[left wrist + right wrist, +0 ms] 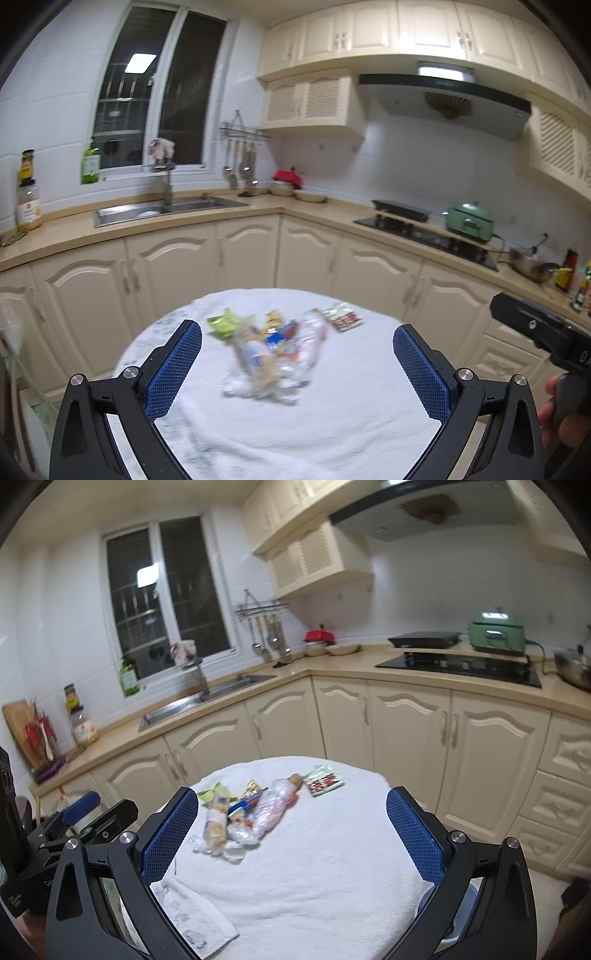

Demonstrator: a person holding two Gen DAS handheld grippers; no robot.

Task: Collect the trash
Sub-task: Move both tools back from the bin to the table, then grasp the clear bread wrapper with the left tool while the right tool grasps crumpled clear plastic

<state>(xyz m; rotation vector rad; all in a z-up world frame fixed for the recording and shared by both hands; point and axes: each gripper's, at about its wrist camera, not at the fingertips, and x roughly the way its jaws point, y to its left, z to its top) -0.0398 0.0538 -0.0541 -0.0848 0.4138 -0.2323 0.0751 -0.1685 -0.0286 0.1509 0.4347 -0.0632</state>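
**newbie_k:** Blue-padded left tongs [297, 363] and right tongs [291, 834] both look spread wide with nothing in them, right?

**mod_ray:** Yep, both empty, hanging over the round worktop [332, 867] with its white towel. I'd guess they're held apart to line up a first grab.

**newbie_k:** Where's the trash?

**mod_ray:** Piled mid-towel: crinkled clear plastic wrap [271, 808], a green wrapper [210, 794] left of it, and a red-and-white packet [325, 781] just right. Nothing blocks the pile. Kitchen cabinets [406, 731] sit well behind.

Steel sink [166, 210], green cooker [470, 220], black hob [460, 667] along beige counter [332, 666].
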